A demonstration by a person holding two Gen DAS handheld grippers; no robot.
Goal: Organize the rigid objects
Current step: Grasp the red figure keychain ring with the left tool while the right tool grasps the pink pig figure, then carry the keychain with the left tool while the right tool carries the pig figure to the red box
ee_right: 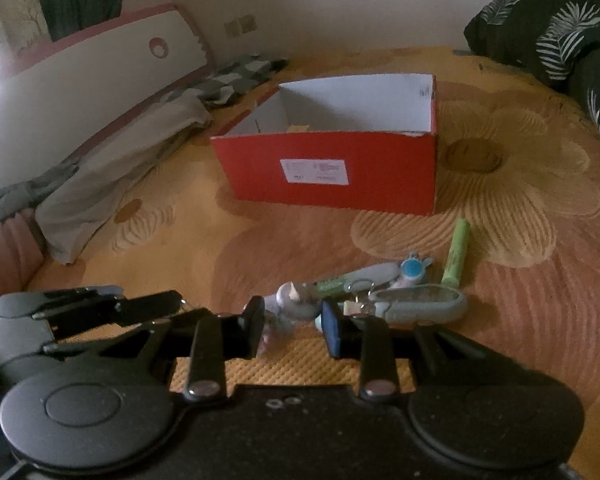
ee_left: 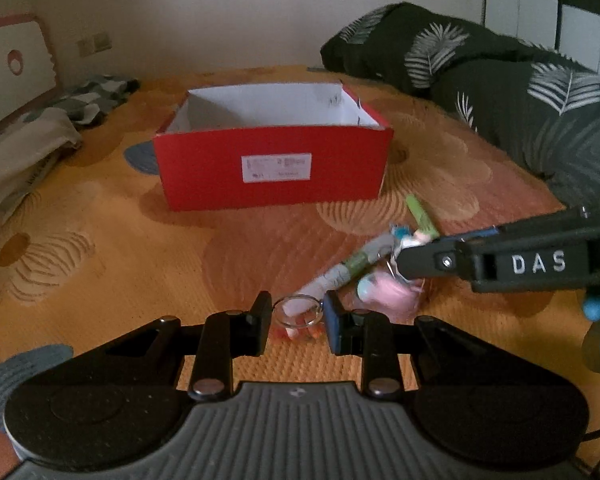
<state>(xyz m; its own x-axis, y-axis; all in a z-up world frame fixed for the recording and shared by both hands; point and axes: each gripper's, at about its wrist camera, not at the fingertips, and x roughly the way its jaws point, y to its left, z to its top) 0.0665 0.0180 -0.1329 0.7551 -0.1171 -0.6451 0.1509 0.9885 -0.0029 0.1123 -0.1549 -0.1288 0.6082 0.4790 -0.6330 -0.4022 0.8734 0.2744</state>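
Left gripper (ee_left: 298,318) clamped on a key ring (ee_left: 299,312), low centre of the left wrist view. Right gripper (ee_right: 293,322) closed on a small grey figure (ee_right: 296,300) (blurred, hard to name). Red box (ee_right: 332,172) upper centre, open-topped. Green tube (ee_right: 457,252) lying right of centre, just beside a pale pouch (ee_right: 420,304).

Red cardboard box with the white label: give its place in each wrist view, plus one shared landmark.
Left wrist view: the red cardboard box sits centre, above the gripper.
Right wrist view: the box sits centre, slightly right.
Shared landmark: the green tube lying just right of the box's front.
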